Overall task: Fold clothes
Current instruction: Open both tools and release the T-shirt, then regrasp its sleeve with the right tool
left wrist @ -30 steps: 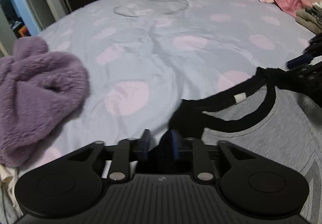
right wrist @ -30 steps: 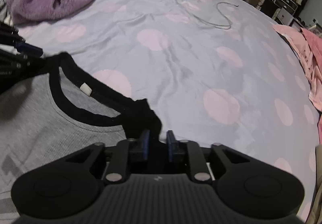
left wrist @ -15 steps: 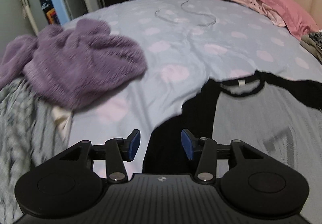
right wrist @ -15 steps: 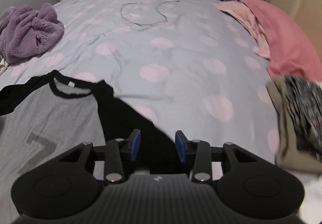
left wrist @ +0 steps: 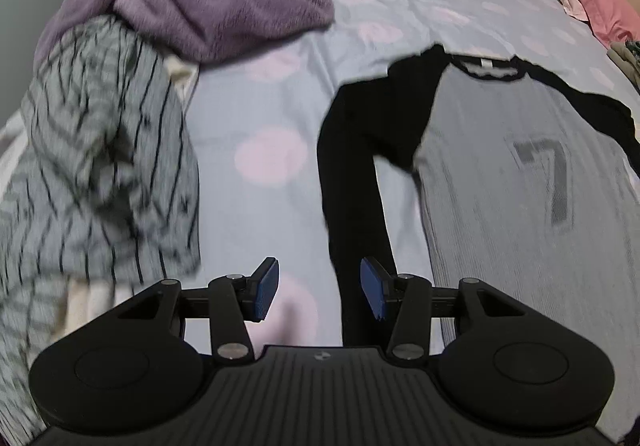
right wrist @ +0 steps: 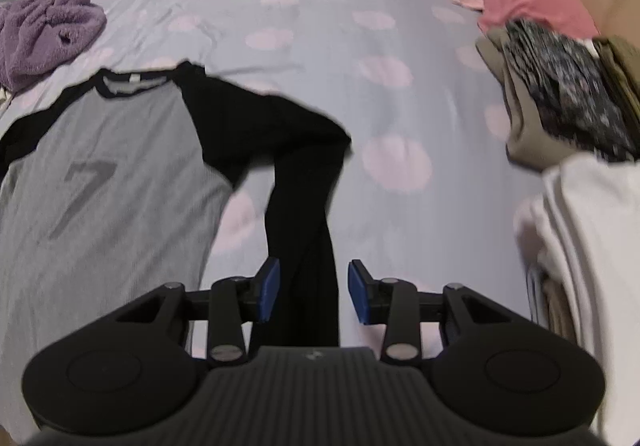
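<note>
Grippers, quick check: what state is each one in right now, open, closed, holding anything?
Left gripper: open, holding nothing, above the shirt's black left sleeve.
Right gripper: open, holding nothing, above the black right sleeve.

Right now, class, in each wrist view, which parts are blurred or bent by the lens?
Left wrist view: the grey striped garment is smeared by motion blur, the fluffy purple blanket sharper. Right wrist view: the white folded cloth at the edge is blurred. Both views: the fisheye curves the polka-dot bedsheet.
</note>
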The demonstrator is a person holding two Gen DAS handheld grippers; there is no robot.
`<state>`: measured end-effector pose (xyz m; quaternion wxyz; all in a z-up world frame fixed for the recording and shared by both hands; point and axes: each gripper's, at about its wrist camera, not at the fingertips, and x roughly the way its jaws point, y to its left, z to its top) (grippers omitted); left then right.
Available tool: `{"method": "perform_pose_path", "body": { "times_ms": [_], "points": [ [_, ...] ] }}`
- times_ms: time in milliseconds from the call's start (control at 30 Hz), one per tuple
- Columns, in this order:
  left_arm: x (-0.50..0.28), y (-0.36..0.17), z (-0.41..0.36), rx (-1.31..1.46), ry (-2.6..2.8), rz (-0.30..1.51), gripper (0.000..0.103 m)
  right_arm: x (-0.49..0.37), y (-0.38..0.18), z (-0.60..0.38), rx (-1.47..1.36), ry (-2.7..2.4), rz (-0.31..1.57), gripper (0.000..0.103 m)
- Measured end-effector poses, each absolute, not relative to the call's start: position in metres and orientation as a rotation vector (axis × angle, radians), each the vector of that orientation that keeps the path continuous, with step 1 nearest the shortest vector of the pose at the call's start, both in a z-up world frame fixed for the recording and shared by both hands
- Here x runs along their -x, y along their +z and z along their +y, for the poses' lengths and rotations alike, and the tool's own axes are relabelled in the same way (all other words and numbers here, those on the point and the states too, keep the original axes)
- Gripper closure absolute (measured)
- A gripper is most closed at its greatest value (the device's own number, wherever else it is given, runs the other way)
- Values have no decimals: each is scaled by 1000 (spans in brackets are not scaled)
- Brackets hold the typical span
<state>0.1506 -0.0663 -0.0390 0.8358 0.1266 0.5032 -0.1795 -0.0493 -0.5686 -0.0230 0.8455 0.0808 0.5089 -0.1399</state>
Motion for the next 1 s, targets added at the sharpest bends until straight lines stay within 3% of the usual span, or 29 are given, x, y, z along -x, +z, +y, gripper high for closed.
{"method": "perform_pose_path", "body": {
  "times_ms": [400,433,467,500,533,567,600,1000],
  "points": [
    [-116,-76,-54,-156,-370,1176,56,60,-78,-540,-100,-250,1195,62],
    [-116,-79,-55,-138,-372,1191,56,58,-80,-538,-85,-248,1192,65],
    [-115,-82,-57,-119,-374,1206,57,56,-82,-535,-73,-246,1191,82],
    [-115,-86,-60,-132,-370,1224,70,54,-84,-533,-59,-250,1197,99],
    [-114,-90,-63,-154,-350,1246,83,53,-86,-532,-44,-260,1208,99],
    [-114,-91,-64,-157,-339,1252,84,52,-86,-532,-33,-265,1213,99],
    [-114,-89,-64,-147,-337,1246,95,51,-83,-531,-26,-265,1211,99],
    [-144,3,-4,119,-182,966,97,74,-4,-600,-177,-555,925,100]
  ]
}}
